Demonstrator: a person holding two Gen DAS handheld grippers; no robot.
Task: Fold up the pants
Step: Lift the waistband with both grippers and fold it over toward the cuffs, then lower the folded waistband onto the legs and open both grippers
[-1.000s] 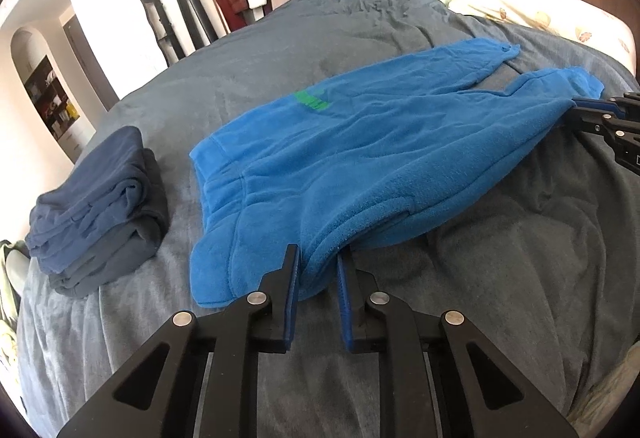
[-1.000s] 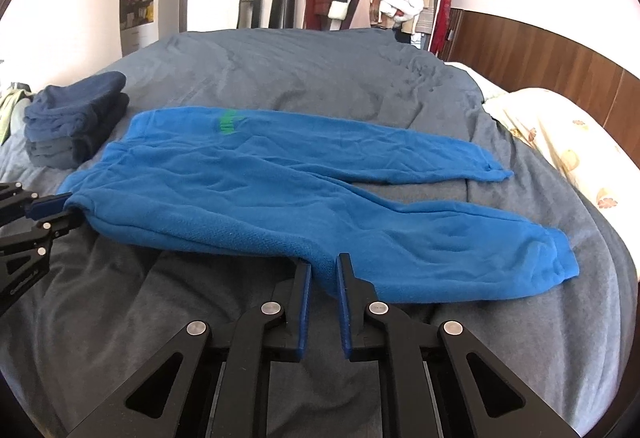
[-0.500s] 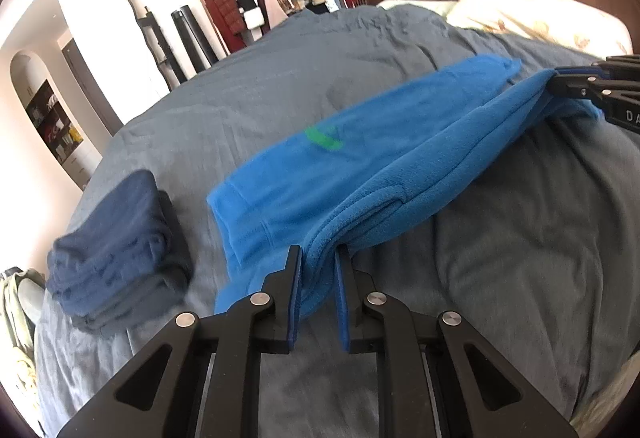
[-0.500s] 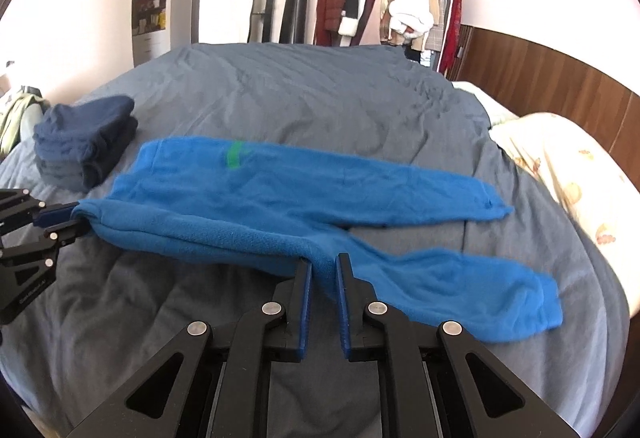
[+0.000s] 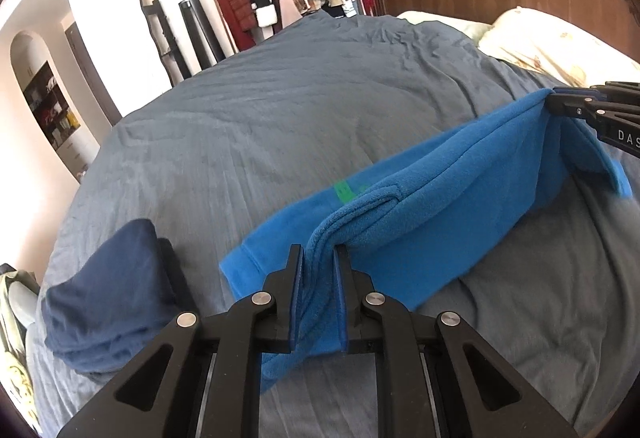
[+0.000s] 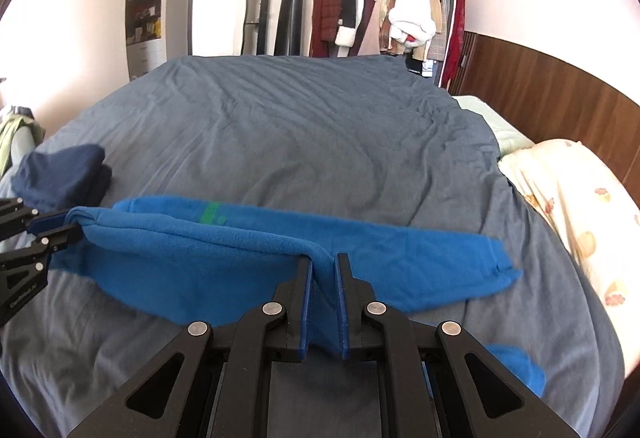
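Bright blue fleece pants (image 5: 440,190) (image 6: 192,258) with a green tag hang lifted above the grey bed, stretched between both grippers. My left gripper (image 5: 319,258) is shut on a bunched edge near the waist end. My right gripper (image 6: 322,266) is shut on the near leg's edge, further along toward the cuffs. The raised near leg is carried over the far leg, which still lies on the blanket. Each gripper shows in the other's view: the right gripper (image 5: 560,104) at the far right, the left gripper (image 6: 68,226) at the far left. A loose cuff end (image 6: 520,370) droops low at the right.
A folded stack of dark navy clothes (image 5: 112,286) (image 6: 64,174) sits on the bed's left side. The grey blanket (image 6: 300,142) spreads wide beyond the pants. A floral pillow (image 6: 580,206) lies at the right by the wooden headboard. A clothes rack (image 6: 384,6) stands behind the bed.
Both grippers have risen and moved forward over the bed, lifting the near leg off the blanket and carrying it across the far leg. The grips have not changed.
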